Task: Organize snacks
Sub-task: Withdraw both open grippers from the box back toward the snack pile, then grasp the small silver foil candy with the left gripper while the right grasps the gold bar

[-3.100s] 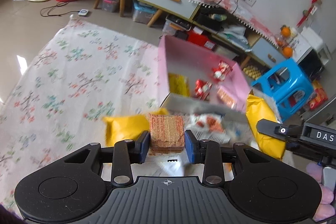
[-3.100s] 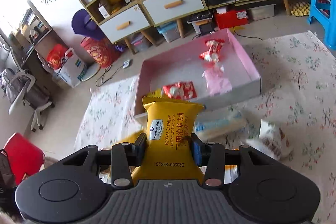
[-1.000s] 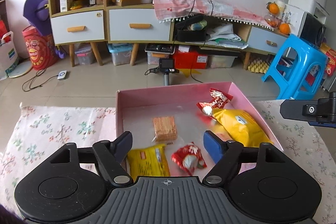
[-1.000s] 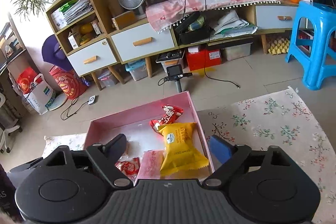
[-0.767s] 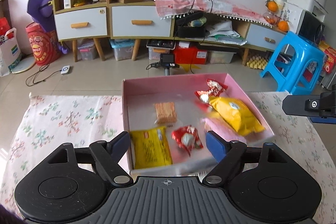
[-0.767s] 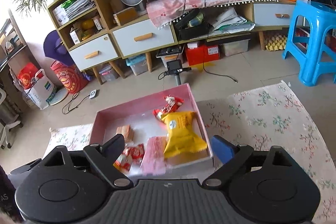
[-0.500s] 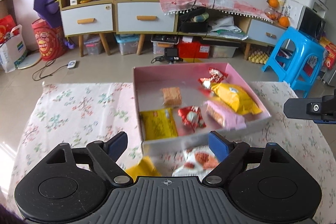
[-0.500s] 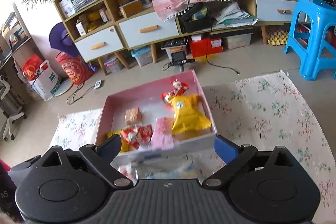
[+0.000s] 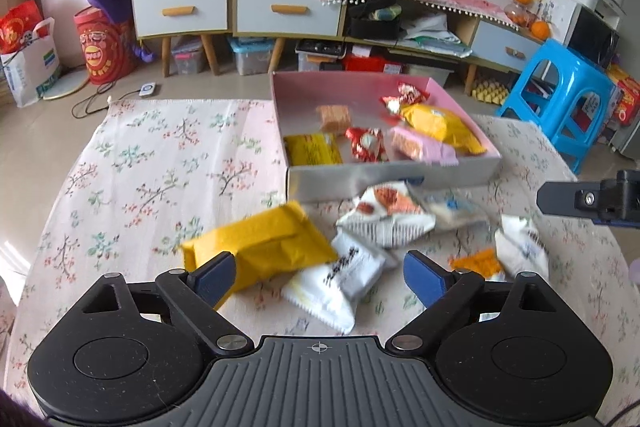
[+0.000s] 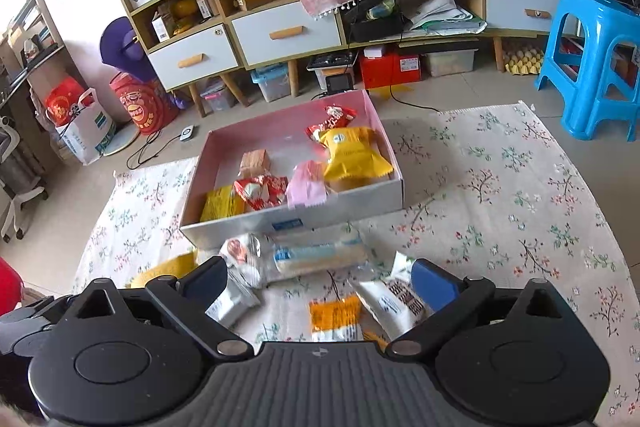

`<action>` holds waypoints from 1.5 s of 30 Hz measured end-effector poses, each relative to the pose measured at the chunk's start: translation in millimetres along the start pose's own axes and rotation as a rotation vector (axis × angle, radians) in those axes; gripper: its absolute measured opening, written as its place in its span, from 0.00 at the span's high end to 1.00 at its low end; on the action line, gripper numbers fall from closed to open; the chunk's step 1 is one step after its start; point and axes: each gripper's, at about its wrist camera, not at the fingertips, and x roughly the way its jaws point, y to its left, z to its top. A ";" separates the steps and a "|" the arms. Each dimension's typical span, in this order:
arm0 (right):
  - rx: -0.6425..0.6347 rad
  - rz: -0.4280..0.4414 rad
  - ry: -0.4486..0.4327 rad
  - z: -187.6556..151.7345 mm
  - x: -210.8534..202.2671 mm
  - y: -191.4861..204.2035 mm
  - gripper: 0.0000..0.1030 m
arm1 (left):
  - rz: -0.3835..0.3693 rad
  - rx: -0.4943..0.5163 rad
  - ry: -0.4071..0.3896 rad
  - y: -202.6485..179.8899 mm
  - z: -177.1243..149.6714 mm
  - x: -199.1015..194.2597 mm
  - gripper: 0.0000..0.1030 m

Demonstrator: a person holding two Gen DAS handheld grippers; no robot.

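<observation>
While loose packets (image 9: 340,279) wait along pink box's (image 9: 392,179) near wall, I hover left gripper (image 9: 318,273) and right gripper (image 10: 320,285) spread, empty, ready for next pick.

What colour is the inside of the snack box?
Pink inside the box, clearest in the right wrist view.

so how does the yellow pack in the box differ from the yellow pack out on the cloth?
The yellow pack in the box lies inside the pink box, partly over a pink packet, with a printed logo showing. The yellow pack on the cloth lies outside it, by the open left gripper, plain side up. Both are yellow wrappers.
</observation>
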 end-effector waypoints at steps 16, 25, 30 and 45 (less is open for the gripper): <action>-0.007 0.042 0.008 -37.7 -1.8 -25.3 0.11 | -0.169 0.056 0.020 -7.8 -28.0 -0.2 0.10; -0.132 0.016 -0.003 -69.2 11.7 -29.7 0.11 | -0.247 0.184 0.020 -24.1 -55.7 6.0 0.13; -0.165 0.006 0.024 -83.3 28.0 -28.6 0.13 | -0.308 0.184 0.009 -24.1 -61.6 10.1 0.21; -0.310 -0.004 0.039 -94.4 41.7 -18.6 0.39 | -0.326 0.247 0.058 -29.7 -77.5 25.8 0.59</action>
